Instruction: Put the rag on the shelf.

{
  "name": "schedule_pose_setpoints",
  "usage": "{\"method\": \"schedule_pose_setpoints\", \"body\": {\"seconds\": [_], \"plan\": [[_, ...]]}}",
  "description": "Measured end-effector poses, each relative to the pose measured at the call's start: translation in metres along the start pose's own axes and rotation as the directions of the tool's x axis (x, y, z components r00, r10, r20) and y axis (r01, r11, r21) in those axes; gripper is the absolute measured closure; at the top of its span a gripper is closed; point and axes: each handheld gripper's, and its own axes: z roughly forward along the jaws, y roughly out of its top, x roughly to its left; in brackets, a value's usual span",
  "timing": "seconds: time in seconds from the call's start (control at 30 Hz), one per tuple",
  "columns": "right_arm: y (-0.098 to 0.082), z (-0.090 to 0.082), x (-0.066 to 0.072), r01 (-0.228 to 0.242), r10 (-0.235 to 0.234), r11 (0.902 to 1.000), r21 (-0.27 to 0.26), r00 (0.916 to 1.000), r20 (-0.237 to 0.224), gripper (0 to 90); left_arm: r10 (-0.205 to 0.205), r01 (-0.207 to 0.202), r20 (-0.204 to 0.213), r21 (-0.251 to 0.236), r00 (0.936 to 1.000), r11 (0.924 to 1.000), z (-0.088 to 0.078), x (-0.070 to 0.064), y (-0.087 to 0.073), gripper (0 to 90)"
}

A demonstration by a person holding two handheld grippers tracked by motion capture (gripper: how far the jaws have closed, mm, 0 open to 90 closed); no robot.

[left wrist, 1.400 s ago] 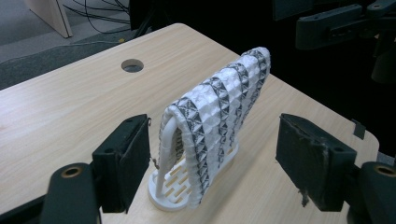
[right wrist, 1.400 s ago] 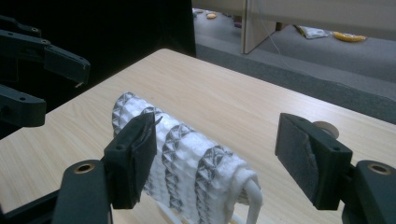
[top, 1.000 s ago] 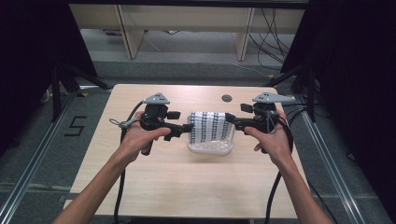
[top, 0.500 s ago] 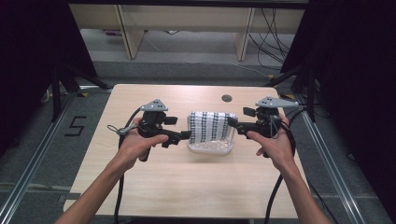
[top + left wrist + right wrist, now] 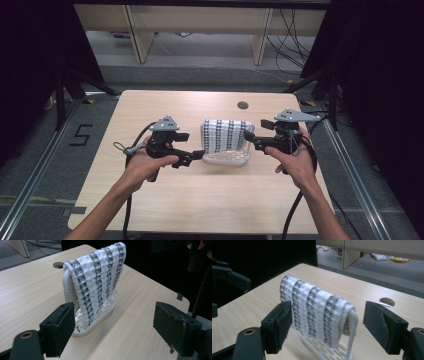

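Observation:
A white cloth with dark stripes hangs folded over a small white rack at mid-table. My left gripper sits at the rack's near left corner. Its jaws have just been opening and stand wide with nothing between them; the cloth and rack post lie ahead of the left gripper. My right gripper is at the rack's right end, open. The cloth and rack post stand just beyond the right gripper, whose pads are not touching them.
The light wooden table has a round cable hole behind the rack. Its right edge lies close past the rack. Cables trail from both grippers toward the near edge. The left gripper shows dark at the far left.
My left gripper has drawn back toward the near side, off the cloth's top edge to the rack's lower corner, and its jaws have widened. The right gripper has hardly moved.

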Motion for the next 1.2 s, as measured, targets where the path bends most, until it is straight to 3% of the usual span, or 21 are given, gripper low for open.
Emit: {"method": "schedule_pose_setpoints", "body": {"seconds": [0.07, 0.17, 0.27, 0.3, 0.37, 0.43, 0.47, 0.53, 0.73, 0.83, 0.87, 1.0, 1.03, 1.1, 1.13, 1.17, 1.2], "plan": [[-0.001, -0.002, 0.000, 0.018, -0.018, 0.9998, 0.002, 0.9998, 0.000, 24.4, 0.001, 0.000, 0.016, -0.005, 0.9999, 1.0000, -0.001, 0.000, -0.002, 17.0], [-0.004, -0.002, 0.004, 0.006, -0.006, 1.0000, -0.002, 0.9997, -0.024, 24.1, 0.011, -0.011, 0.015, -0.002, 0.9998, 0.9999, -0.003, -0.001, -0.006, 16.9], [-0.006, -0.004, 0.007, 0.001, -0.001, 1.0000, 0.001, 0.9998, -0.020, 23.7, 0.015, -0.015, 0.014, -0.001, 0.9998, 0.9999, -0.004, -0.003, -0.010, 16.8], [-0.006, -0.003, 0.007, 0.025, -0.025, 0.9996, -0.011, 0.9996, -0.016, 23.6, 0.010, -0.010, 0.021, 0.001, 0.9997, 1.0000, -0.005, -0.003, -0.011, 16.8], [-0.008, -0.004, 0.010, 0.003, -0.003, 1.0000, 0.006, 0.9997, -0.026, 23.6, 0.007, -0.007, 0.024, -0.005, 0.9997, 1.0000, -0.005, -0.004, -0.014, 16.8], [-0.009, -0.005, 0.011, 0.010, -0.009, 0.9999, 0.003, 0.9995, -0.029, 23.4, 0.008, -0.008, 0.013, -0.004, 0.9999, 1.0000, -0.005, -0.006, -0.016, 16.8], [-0.011, -0.004, 0.012, 0.002, -0.002, 1.0000, -0.003, 0.9997, -0.024, 22.9, 0.012, -0.012, 0.028, -0.002, 0.9995, 0.9999, -0.005, -0.005, -0.016, 16.7], [-0.012, -0.003, 0.011, 0.026, -0.025, 0.9996, 0.007, 0.9995, -0.019, 22.5, 0.011, -0.011, 0.011, -0.005, 0.9999, 0.9999, -0.006, -0.007, -0.019, 16.8], [-0.019, -0.003, 0.014, -0.005, 0.006, 0.9999, 0.016, 0.9995, -0.030, 22.3, 0.021, -0.021, 0.013, 0.000, 0.9997, 0.9998, -0.006, -0.009, -0.025, 16.7], [-0.021, -0.003, 0.013, 0.018, -0.017, 0.9998, 0.014, 0.9994, -0.031, 22.0, 0.021, -0.021, 0.010, 0.005, 0.9997, 0.9998, -0.007, -0.010, -0.029, 16.7], [-0.023, -0.004, 0.016, -0.009, 0.010, 0.9998, 0.019, 0.9993, -0.035, 21.9, 0.018, -0.018, 0.005, 0.009, 0.9998, 0.9998, -0.007, -0.011, -0.030, 16.7], [-0.026, -0.006, 0.019, -0.006, 0.007, 0.9998, 0.017, 0.9991, -0.042, 21.8, 0.032, -0.032, -0.001, 0.014, 0.9995, 0.9994, -0.008, -0.013, -0.035, 16.7], [-0.027, -0.006, 0.018, 0.017, -0.016, 0.9997, 0.019, 0.9993, -0.035, 21.8, 0.035, -0.035, 0.002, 0.013, 0.9994, 0.9993, -0.008, -0.013, -0.036, 16.7], [-0.030, -0.006, 0.022, 0.003, -0.002, 0.9998, 0.017, 0.9991, -0.042, 21.6, 0.037, -0.037, -0.001, 0.014, 0.9993, 0.9992, -0.009, -0.014, -0.039, 16.7], [-0.032, -0.006, 0.022, 0.021, -0.020, 0.9995, 0.024, 0.9982, -0.056, 21.6, 0.037, -0.037, 0.004, 0.016, 0.9993, 0.9992, -0.009, -0.015, -0.040, 16.7], [-0.034, -0.007, 0.023, 0.030, -0.029, 0.9992, 0.027, 0.9987, -0.042, 21.4, 0.035, -0.035, 0.003, 0.018, 0.9994, 0.9992, -0.008, -0.016, -0.042, 16.6], [-0.036, -0.007, 0.026, 0.009, -0.008, 0.9995, 0.031, 0.9988, -0.048, 20.9, 0.037, -0.037, 0.006, 0.022, 0.9993, 0.9991, -0.008, -0.017, -0.043, 16.6]]}}
